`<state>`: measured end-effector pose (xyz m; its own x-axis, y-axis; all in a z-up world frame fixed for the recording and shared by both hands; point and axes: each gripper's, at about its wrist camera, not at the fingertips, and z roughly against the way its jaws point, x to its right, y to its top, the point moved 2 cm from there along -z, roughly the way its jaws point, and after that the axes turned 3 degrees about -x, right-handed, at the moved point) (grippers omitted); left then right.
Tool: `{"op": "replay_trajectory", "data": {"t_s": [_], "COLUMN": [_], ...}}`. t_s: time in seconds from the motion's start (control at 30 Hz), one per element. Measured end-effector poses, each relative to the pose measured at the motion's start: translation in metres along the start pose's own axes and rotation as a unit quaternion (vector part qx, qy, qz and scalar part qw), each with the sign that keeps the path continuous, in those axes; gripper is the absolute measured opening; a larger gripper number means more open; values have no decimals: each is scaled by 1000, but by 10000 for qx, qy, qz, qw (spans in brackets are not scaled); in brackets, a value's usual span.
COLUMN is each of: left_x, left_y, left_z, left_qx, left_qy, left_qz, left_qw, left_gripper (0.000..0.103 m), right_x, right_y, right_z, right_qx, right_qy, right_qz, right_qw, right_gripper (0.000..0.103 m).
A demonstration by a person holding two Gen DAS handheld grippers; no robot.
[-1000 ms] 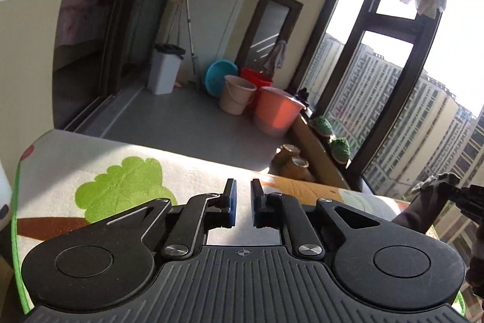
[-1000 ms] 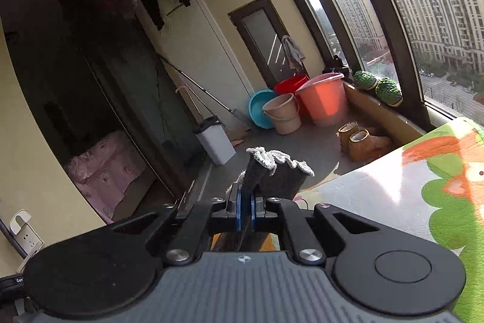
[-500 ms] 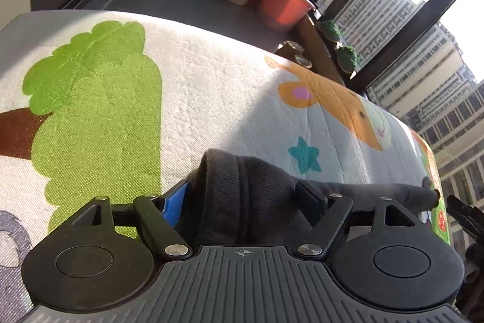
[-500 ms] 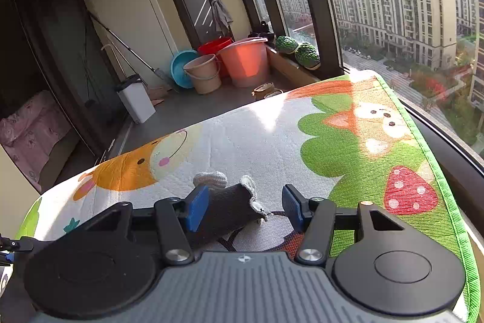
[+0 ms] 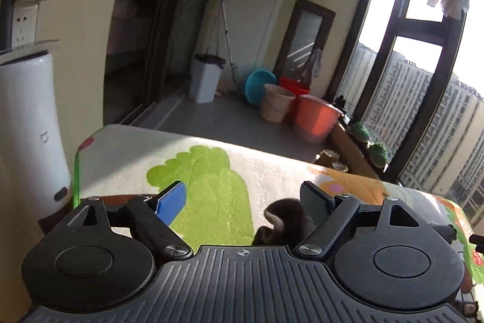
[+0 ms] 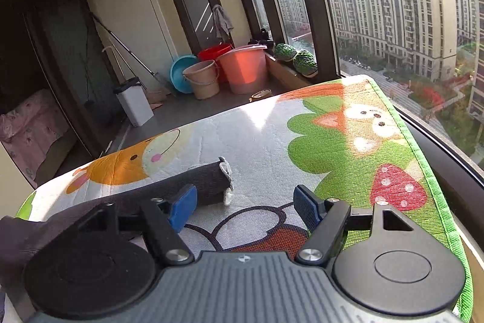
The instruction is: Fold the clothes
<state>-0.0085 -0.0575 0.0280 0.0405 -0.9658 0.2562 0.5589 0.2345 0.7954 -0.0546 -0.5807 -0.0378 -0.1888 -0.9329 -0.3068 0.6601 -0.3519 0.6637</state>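
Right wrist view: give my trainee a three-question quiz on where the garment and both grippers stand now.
1. True or false: the right gripper is clamped on the dark grey garment.
2. Where does the lace-trimmed cuff lie? A) on the cartoon play mat B) in the orange bucket C) hanging off the mat's edge
3. Fill in: the left gripper has its jaws ____.

Key: 1 false; 2 A; 3 open, just been opening, garment's bunched end at one pad.

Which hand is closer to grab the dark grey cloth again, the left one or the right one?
Probably the left. A bump of the dark grey knitted garment sits between the left gripper's open fingers, against the right-hand one. The right gripper has just opened; the sleeve end lies outside its left finger.
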Motion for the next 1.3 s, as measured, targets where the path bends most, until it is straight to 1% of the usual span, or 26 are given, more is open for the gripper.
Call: {"op": "replay_trajectory", "data": {"t_s": [0.07, 0.13, 0.2, 0.3, 0.33, 0.37, 0.4, 0.47, 0.5, 0.57, 0.6, 0.67, 0.7, 0.73, 0.77, 0.83, 0.87, 0.9, 0.97, 1.07, 1.1, 1.13, 1.17, 1.23, 1.27, 1.3], "left_x": [-1, 16, 36, 53, 52, 43, 39, 36, 34, 21, 17, 11, 6, 4, 2, -2, -4, -8, -19, -34, -36, -37, -33, -11, 1, 19], "left_y": [1, -4, -19, -58, -71, -87, -95, -104, -106, -118, -120, -117, -117, -105, -94, -56, -38, -20, 3, 13, 12, 10, 10, 20, 24, 25], "left_z": [0, -1, -12, -34, -44, -47, -37, -17, -11, 12, 18, 31, 47, 54, 63, 62, 50, 32, -15, -81, -91, -101, -103, -88, -79, -54], "left_qx": [-242, -415, -785, -1628, -2055, -2456, -2253, -2449, -2582, -2990, -3125, -3285, -3266, -3017, -2654, -1943, -1724, -1653, -1924, -2749, -2952, -3137, -3143, -2690, -2421, -1806], "left_qy": [-635, -1251, -1683, -1442, -1389, -1411, -1454, -1490, -1564, -1731, -1791, -1855, -1949, -2022, -1996, -1645, -1456, -1287, -979, -594, -597, -591, -504, -457, -442, -521], "left_qz": [79, -341, -707, -1025, -957, -739, -815, -901, -745, -323, -243, -182, -96, -53, -82, -127, -23, 157, 644, 1259, 1328, 1380, 1251, 543, 169, -383], "left_qw": [9977, 9907, 9801, 9707, 9640, 9562, 9599, 9538, 9504, 9378, 9326, 9259, 9248, 9317, 9432, 9670, 9742, 9777, 9743, 9513, 9443, 9376, 9397, 9605, 9691, 9814], "left_gripper": [85, 88, 91, 90, 88, 89, 92, 92, 92, 93, 93, 92, 91, 92, 93, 94, 94, 95, 95, 95, 95, 88, 83, 35, 35, 34], "right_x": [-10, -22, -33, -49, -53, -55, -57, -56, -55, -53, -53, -56, -58, -60, -62, -68, -71, -73, -77, -79, -77, -75, -73, -67, -64, -61], "right_y": [-2, -2, -4, -10, -13, -15, -17, -17, -17, -17, -18, -18, -19, -19, -18, -19, -20, -21, -24, -32, -33, -35, -36, -38, -38, -38], "right_z": [0, 0, -2, -3, -3, -2, 0, 2, 3, 3, 3, 2, 1, -1, -3, -7, -8, -10, -10, -7, -5, -4, -3, -4, -6, -7], "right_qx": [0, -12, -61, -189, -231, -250, -267, -258, -253, -274, -293, -348, -369, -382, -394, -402, -405, -407, -393, -324, -298, -272, -246, -263, -285, -277], "right_qy": [148, 276, 411, 580, 621, 668, 716, 740, 744, 780, 815, 924, 959, 987, 1015, 1052, 1103, 1157, 1254, 1349, 1371, 1392, 1414, 1417, 1384, 1367], "right_qz": [88, 158, 206, 336, 377, 411, 444, 454, 448, 388, 368, 337, 334, 356, 381, 387, 358, 326, 283, 281, 269, 257, 245, 80, 1, -54], "right_qw": [9999, 9995, 9989, 9976, 9971, 9966, 9961, 9959, 9959, 9958, 9956, 9945, 9941, 9937, 9933, 9929, 9924, 9919, 9909, 9899, 9897, 9896, 9893, 9895, 9900, 9902], "right_gripper": [72, 72, 72, 74, 74, 75, 76, 78, 79, 79, 79, 79, 79, 79, 79, 80, 80, 80, 81, 83, 84, 84, 86, 87, 87, 87]}}
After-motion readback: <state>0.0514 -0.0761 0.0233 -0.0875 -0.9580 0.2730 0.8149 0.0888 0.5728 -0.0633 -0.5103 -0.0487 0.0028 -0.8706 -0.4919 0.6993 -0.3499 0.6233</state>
